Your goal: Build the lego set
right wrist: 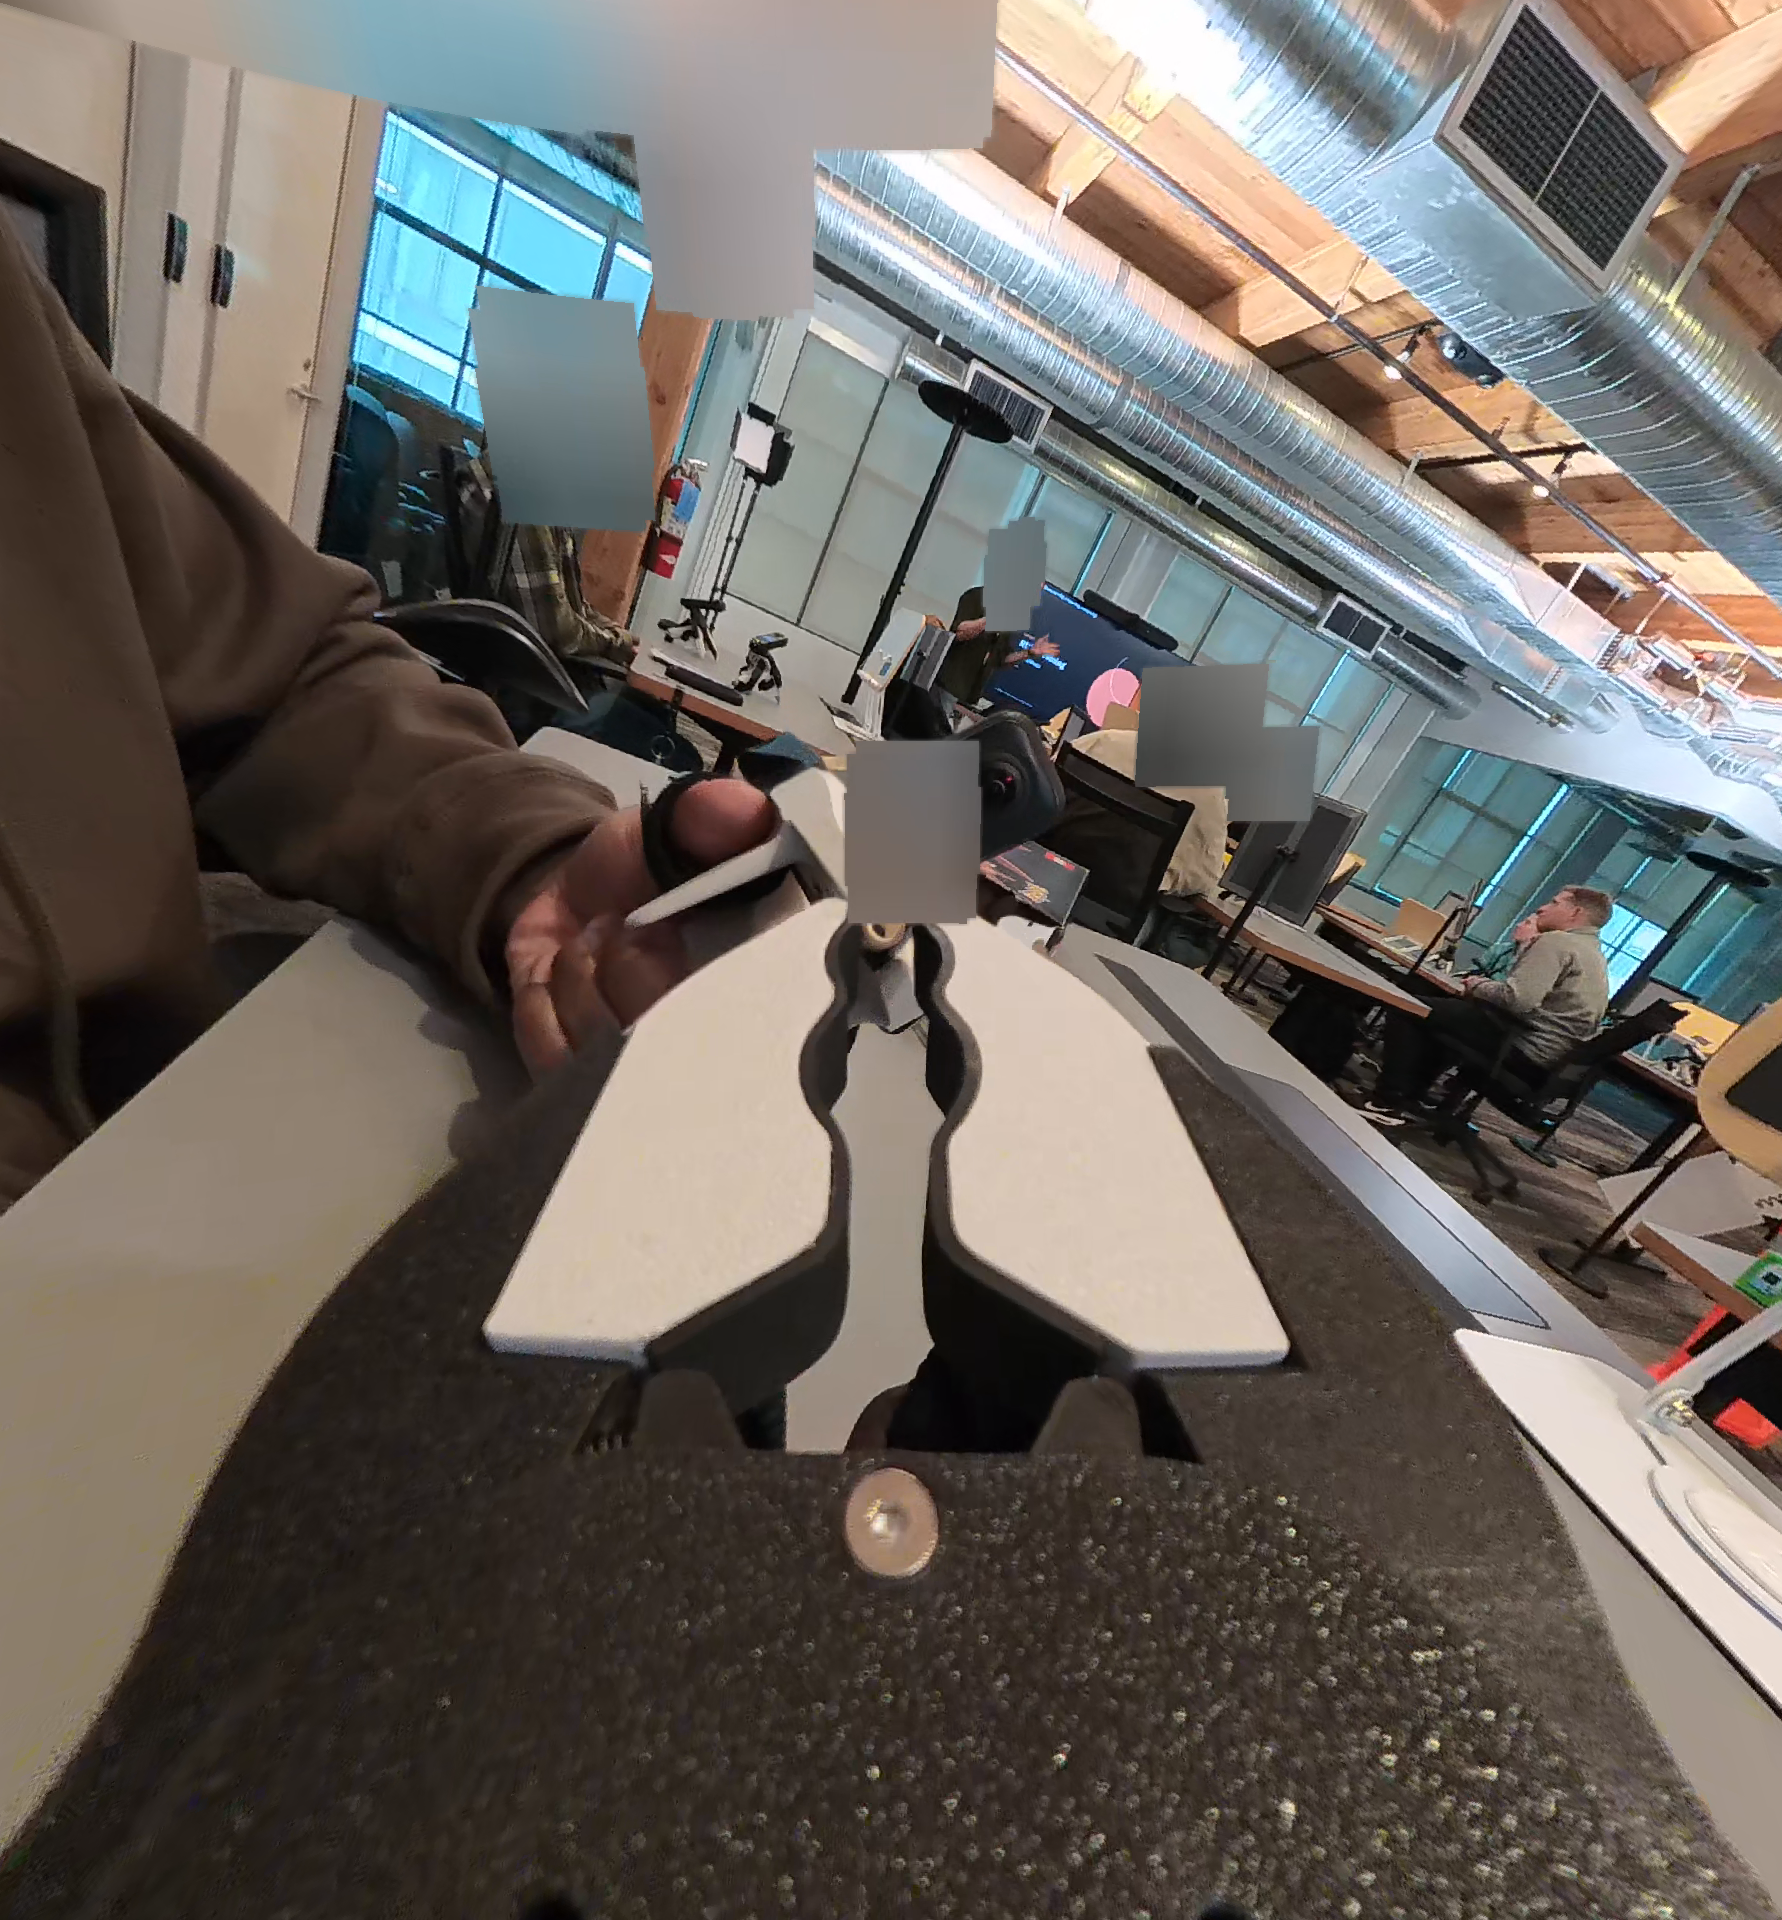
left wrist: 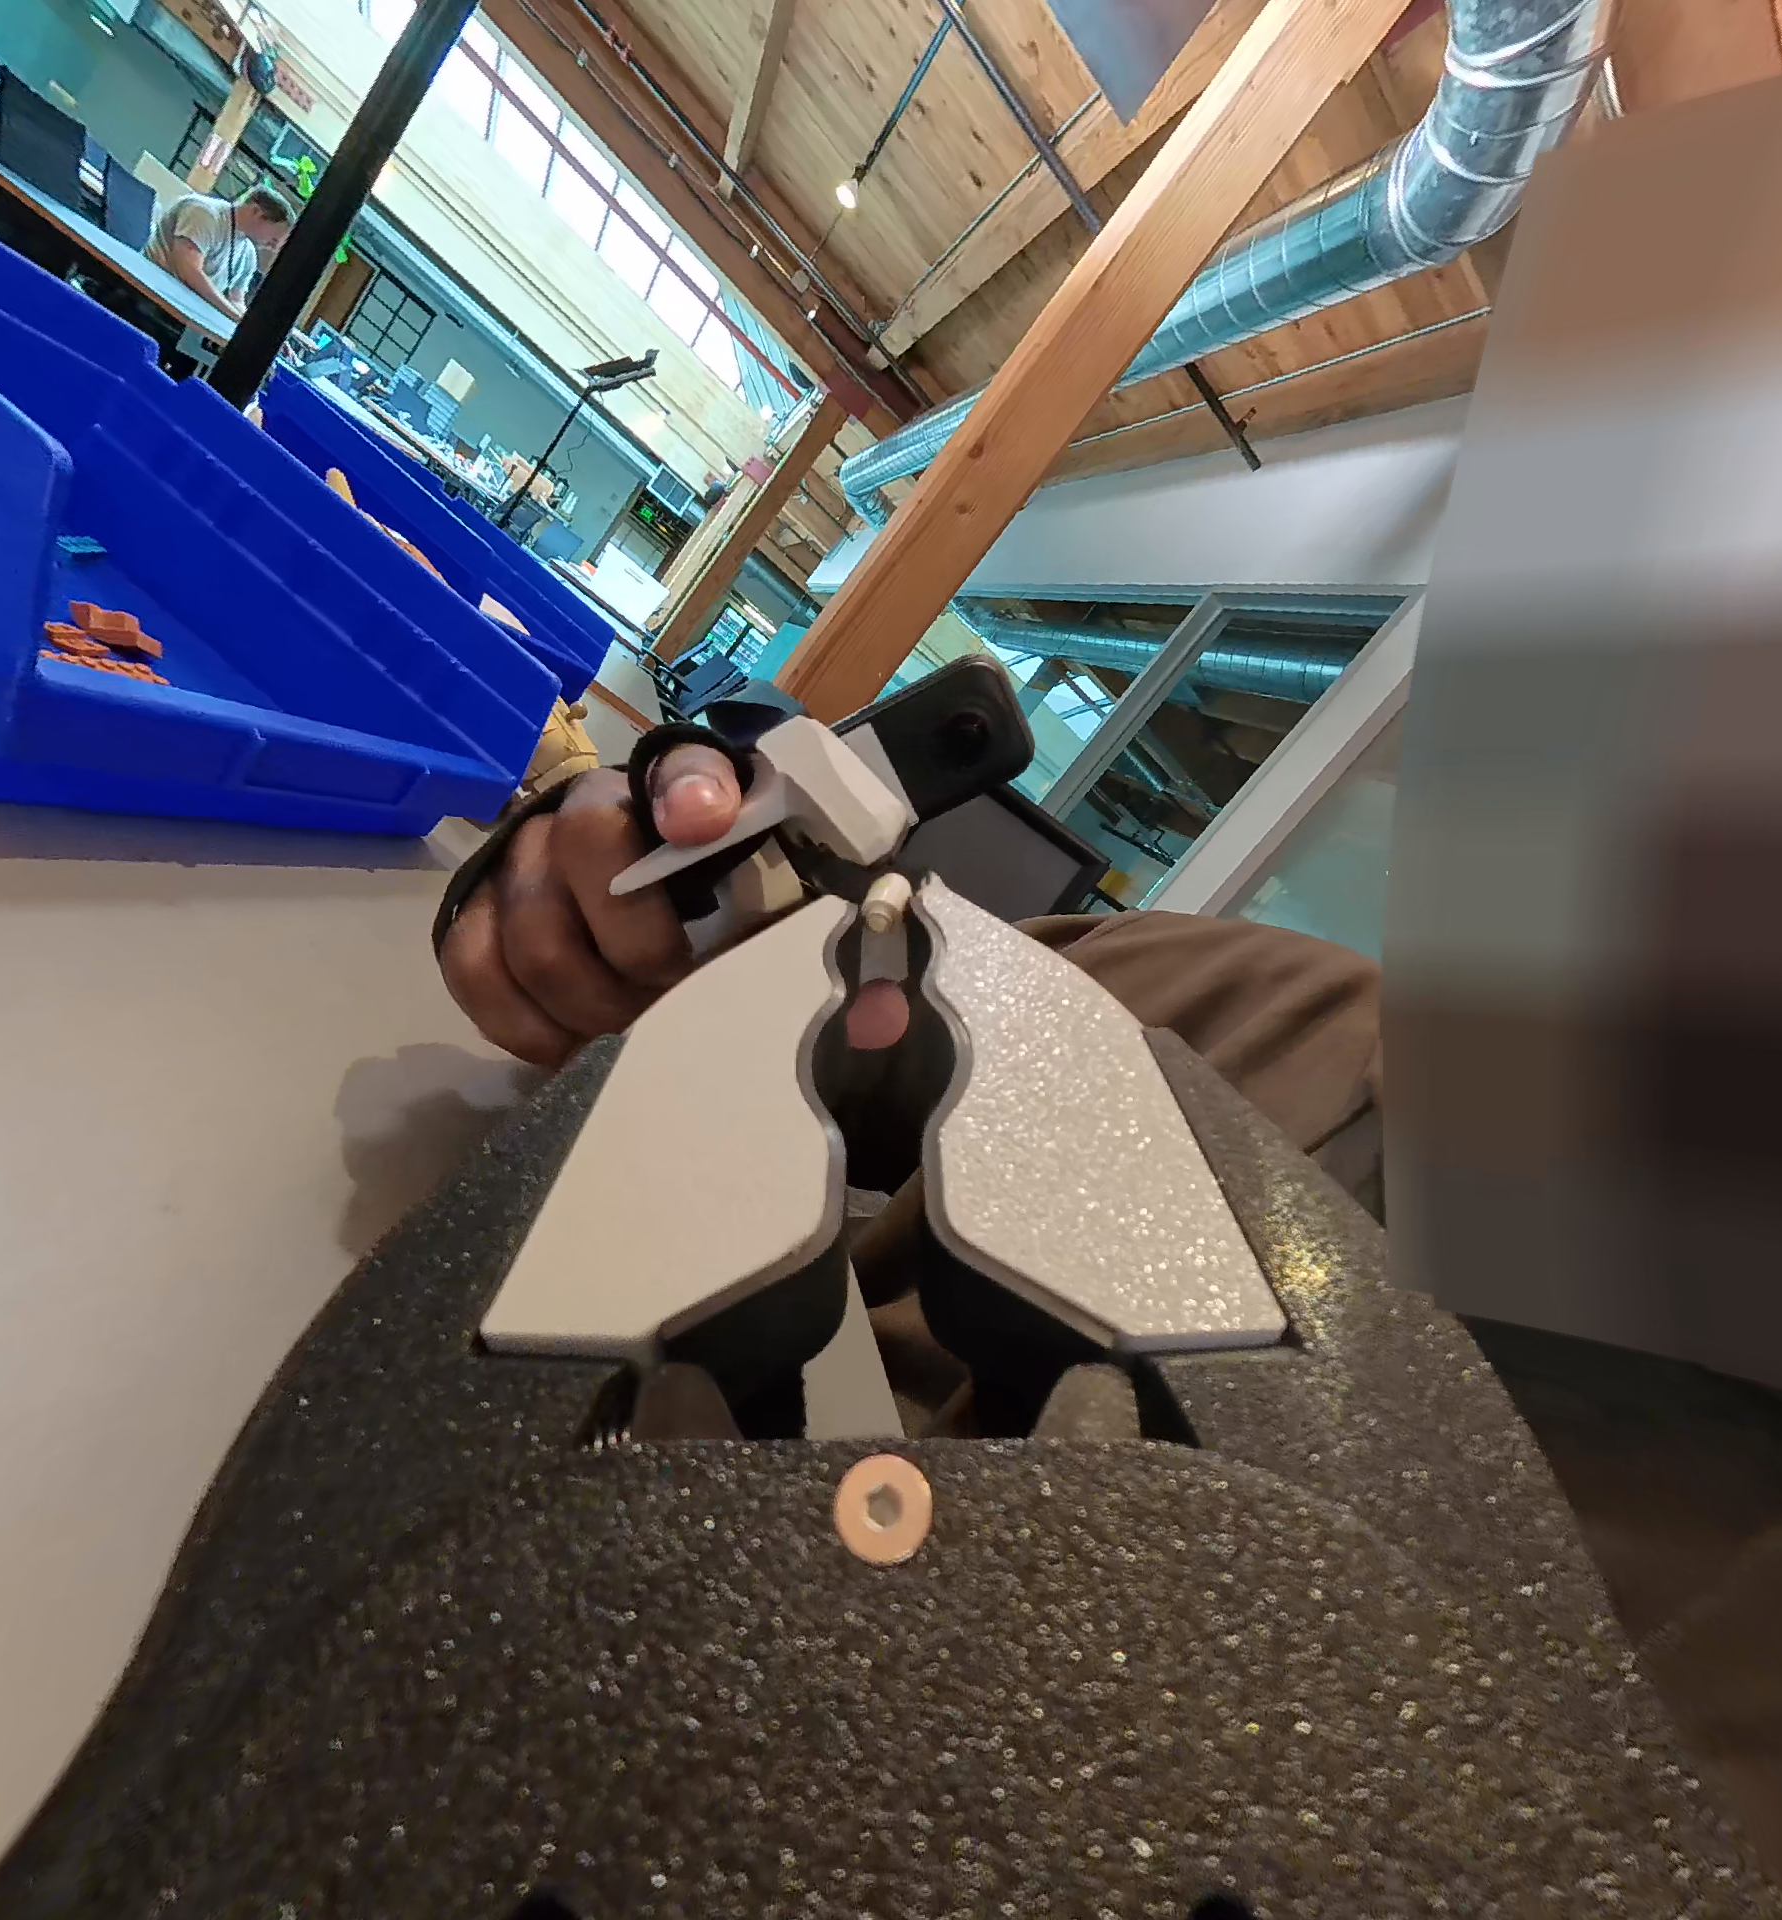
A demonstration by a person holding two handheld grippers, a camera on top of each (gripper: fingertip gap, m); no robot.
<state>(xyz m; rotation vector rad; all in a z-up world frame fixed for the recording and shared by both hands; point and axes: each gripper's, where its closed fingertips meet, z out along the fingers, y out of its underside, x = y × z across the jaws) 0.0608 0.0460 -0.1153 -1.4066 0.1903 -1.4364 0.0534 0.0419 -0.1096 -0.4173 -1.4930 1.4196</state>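
Because the tiny cream-white peg-shaped lego piece (left wrist: 885,900) is pinched only at the very fingertips where the two grippers meet nose to nose above the pale grey tabletop (left wrist: 139,1091), a slight twist or loosened squeeze could, I judge, flick it away. It looks smooth, short and round-ended. The left gripper (left wrist: 882,914) appears clenched on it; the right gripper (right wrist: 882,940) also closes around it. Small orange lego bricks (left wrist: 102,639) lie in a blue plastic tray (left wrist: 274,727) well apart.

Left gripper (left wrist: 882,914) and right gripper (right wrist: 882,940) face each other tip to tip, fingers nearly closed
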